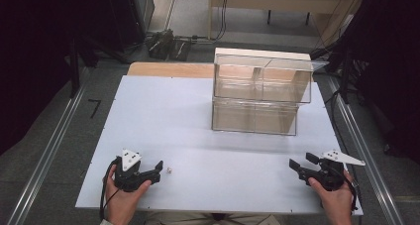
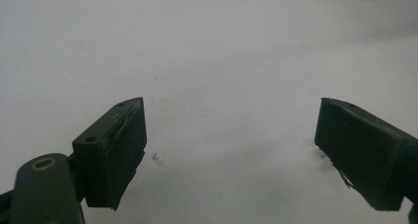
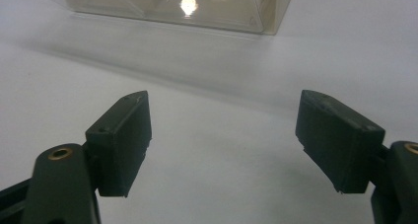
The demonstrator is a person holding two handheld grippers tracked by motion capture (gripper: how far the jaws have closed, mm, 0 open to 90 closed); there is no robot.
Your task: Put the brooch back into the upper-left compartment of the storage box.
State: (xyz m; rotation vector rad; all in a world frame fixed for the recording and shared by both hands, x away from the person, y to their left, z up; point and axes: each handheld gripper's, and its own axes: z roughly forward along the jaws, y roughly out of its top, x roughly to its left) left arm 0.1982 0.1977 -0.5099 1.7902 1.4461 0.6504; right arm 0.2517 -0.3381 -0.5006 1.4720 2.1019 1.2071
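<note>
A clear plastic two-tier drawer box (image 1: 261, 91) stands at the far right-centre of the white table (image 1: 163, 116); its lower front corner (image 3: 197, 7) shows at the top of the right gripper view. A tiny white object (image 1: 169, 170) lies on the table just right of my left gripper (image 1: 157, 171). That gripper rests near the front left edge, open, with nothing between its jaws (image 2: 231, 150). My right gripper (image 1: 300, 163) sits near the front right edge, open and empty (image 3: 224, 145), pointing toward the box.
Metal rails (image 1: 49, 150) run along both sides of the table on the grey floor. Behind the box sits a wooden board (image 1: 168, 69). Cables and equipment (image 1: 166, 44) lie on the floor beyond the table's far edge.
</note>
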